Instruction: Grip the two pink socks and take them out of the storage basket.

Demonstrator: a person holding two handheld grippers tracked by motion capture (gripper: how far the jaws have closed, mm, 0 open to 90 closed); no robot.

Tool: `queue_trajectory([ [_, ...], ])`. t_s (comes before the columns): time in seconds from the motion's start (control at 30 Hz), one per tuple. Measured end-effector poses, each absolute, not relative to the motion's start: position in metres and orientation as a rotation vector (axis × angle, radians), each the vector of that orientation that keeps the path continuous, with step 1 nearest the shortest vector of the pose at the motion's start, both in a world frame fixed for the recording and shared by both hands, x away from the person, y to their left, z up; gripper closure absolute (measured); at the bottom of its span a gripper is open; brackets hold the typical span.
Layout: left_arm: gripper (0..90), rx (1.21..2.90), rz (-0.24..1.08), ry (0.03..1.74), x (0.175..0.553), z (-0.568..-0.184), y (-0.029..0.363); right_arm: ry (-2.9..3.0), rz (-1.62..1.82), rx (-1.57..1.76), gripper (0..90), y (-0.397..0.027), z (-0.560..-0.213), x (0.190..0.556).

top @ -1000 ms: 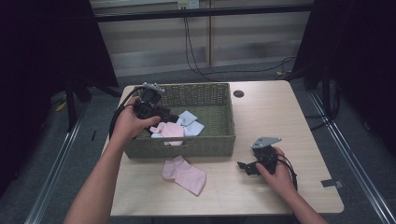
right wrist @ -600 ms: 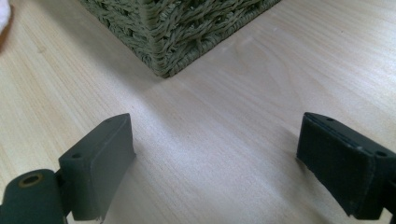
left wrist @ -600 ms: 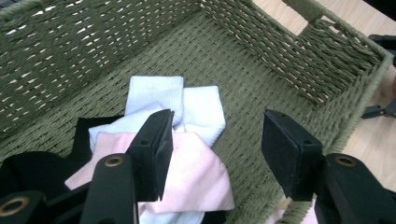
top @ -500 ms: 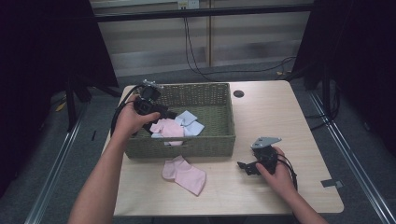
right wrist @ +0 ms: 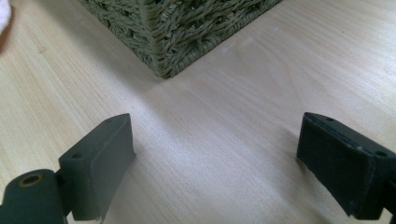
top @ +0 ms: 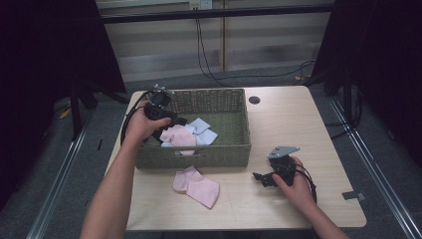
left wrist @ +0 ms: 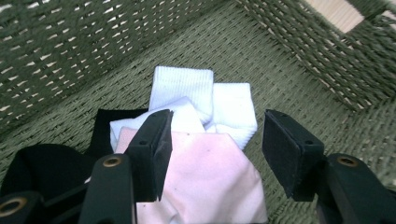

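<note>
Hovering inside the basket (top: 239, 149), the left gripper (left wrist: 212, 140) holds its jaws spread above the pink sock (left wrist: 210, 186) lying on the pile; next step likely lowering and pinching it, while the right gripper (right wrist: 215, 168) rests spread on the table (right wrist: 224, 116).

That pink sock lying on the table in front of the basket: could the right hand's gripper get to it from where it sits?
Probably yes. The right gripper is open and only bare table lies between it and the pink sock.
</note>
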State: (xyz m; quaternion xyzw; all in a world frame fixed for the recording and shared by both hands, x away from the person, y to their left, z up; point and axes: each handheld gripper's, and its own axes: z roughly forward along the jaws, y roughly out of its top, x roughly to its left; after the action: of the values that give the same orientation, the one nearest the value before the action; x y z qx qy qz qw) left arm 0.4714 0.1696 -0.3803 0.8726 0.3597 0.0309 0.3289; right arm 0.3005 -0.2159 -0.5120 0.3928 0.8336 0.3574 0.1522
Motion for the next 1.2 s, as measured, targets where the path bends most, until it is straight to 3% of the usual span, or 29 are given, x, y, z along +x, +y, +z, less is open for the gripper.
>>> queue_trajectory([
  [0.63, 46.7, 2.363, 0.006, 1.07, 0.49, -0.432, 0.168, 2.394, 1.023, 1.128, 10.3, -0.216, -0.512, 0.3],
  [0.9, 55.3, 2.442, -0.03, 1.04, 0.488, -0.453, 0.162, 2.394, 1.024, 1.128, 10.2, -0.215, -0.512, 0.3],
  [1.03, 66.4, 2.468, -0.012, 1.04, 0.488, -0.455, 0.16, 2.395, 1.024, 1.128, 10.3, -0.215, -0.512, 0.3],
  [1.13, 81.0, 2.479, -0.008, 1.05, 0.488, -0.454, 0.159, 2.396, 1.022, 1.128, 10.3, -0.215, -0.512, 0.3],
  [1.2, 84.3, 2.488, -0.002, 1.043, 0.487, -0.453, 0.158, 2.396, 1.022, 1.128, 10.3, -0.215, -0.512, 0.3],
])
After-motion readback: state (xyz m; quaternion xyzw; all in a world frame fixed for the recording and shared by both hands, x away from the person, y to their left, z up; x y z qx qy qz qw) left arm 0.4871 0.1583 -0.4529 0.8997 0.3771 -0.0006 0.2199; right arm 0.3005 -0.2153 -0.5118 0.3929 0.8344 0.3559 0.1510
